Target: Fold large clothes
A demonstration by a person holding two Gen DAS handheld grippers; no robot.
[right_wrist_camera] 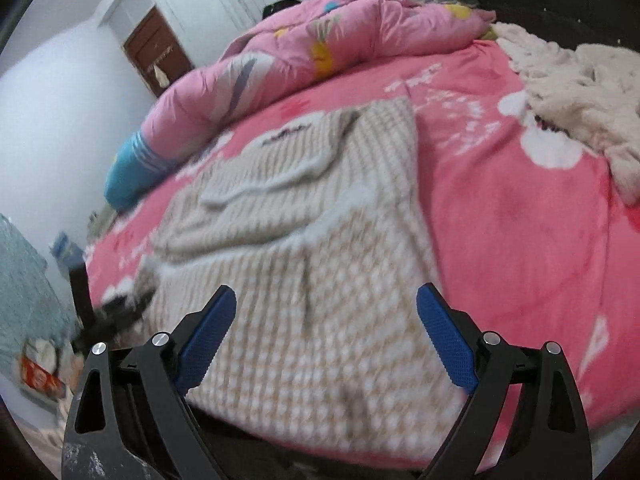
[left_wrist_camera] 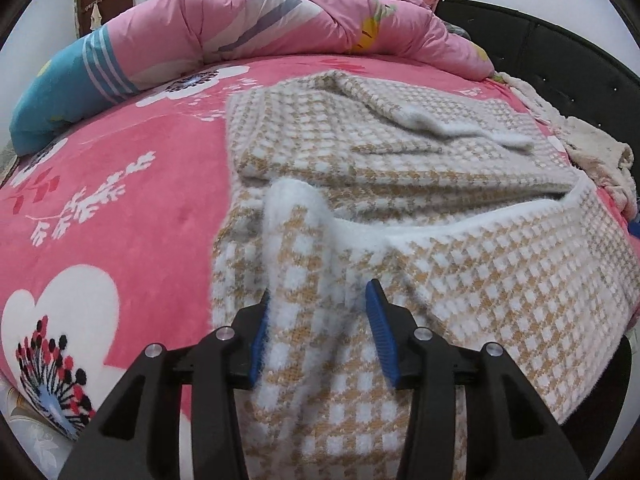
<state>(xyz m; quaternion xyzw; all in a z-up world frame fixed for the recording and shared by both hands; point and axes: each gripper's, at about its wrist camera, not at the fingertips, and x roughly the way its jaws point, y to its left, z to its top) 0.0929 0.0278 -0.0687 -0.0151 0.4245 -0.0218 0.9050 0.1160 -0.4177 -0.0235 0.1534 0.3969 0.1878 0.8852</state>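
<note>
A large tan-and-white checked knit garment [left_wrist_camera: 400, 168] lies partly folded on the pink bed, its upper part doubled over with a sleeve on top. My left gripper [left_wrist_camera: 320, 292] hovers low over the near part, and a raised ridge of the knit runs between its blue pads. The left pad [left_wrist_camera: 260, 328] brushes the fuzz, while the right pad's face shows bare, so the jaws stand open. In the blurred right wrist view, the same garment [right_wrist_camera: 320, 200] spreads below my right gripper [right_wrist_camera: 326, 290], which is wide open with nothing between its fingers.
A pink flowered sheet [left_wrist_camera: 120, 200] covers the bed. A puffy pink quilt [left_wrist_camera: 280, 12] with a blue end is heaped along the far side. A cream fluffy blanket [right_wrist_camera: 580, 80] lies at the right edge by the black headboard [left_wrist_camera: 560, 48].
</note>
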